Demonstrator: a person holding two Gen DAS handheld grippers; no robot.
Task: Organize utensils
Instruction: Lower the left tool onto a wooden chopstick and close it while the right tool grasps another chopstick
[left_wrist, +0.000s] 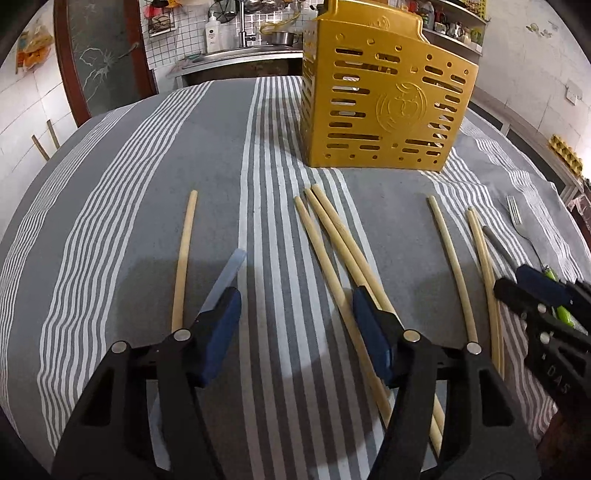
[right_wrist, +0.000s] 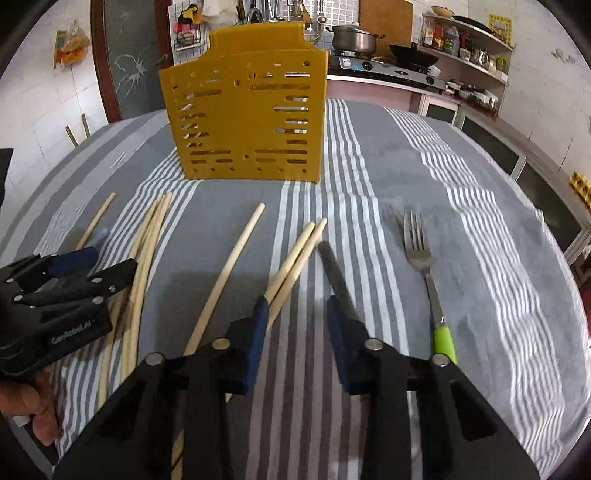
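Dim, soft-shadowed — fisheye-warped edges

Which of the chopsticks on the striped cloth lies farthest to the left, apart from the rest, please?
The lone chopstick beyond the left gripper's left finger. It lies by itself, while the others lie in a group of three, a single and a pair further right.

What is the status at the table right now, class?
Left gripper open, right gripper open, both empty. Chopsticks and fork lie before the yellow holder. Nothing blocks.
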